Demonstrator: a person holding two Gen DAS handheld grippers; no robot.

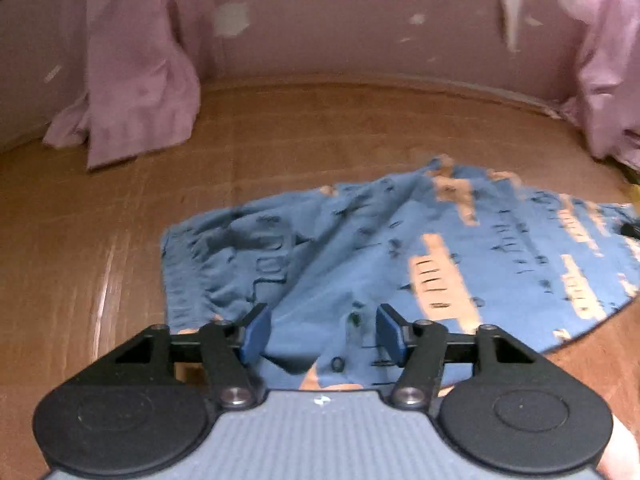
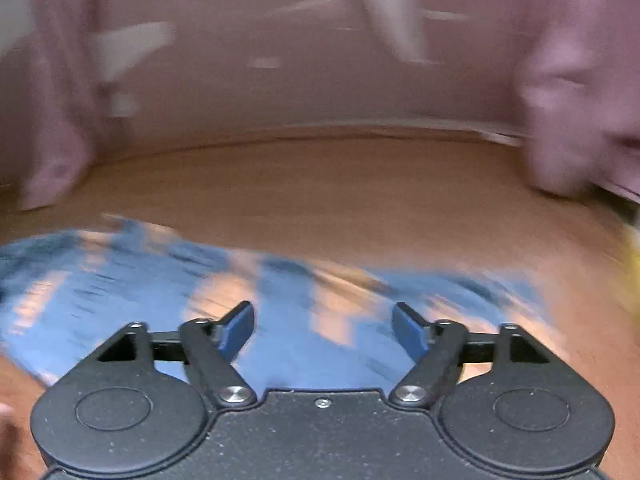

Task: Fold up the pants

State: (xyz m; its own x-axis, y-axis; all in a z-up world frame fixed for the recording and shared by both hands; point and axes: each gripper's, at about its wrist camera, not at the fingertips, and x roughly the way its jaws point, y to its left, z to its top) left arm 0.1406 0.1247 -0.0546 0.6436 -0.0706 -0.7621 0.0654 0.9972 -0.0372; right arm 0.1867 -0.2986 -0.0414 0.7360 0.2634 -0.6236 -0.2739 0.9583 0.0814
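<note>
While spread rumpled on the brown table (image 1: 100, 240): one blue patterned pants (image 1: 360, 248), near edge under two released grippers, left gripper (image 1: 322, 334) and right gripper (image 2: 322, 334); bare table beyond, two pink curtains (image 1: 132, 80) behind.

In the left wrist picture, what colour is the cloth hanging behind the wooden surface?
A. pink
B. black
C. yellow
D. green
A: the hanging cloth behind the wooden surface is pale pink, while the pants are blue with peach patches.
</note>
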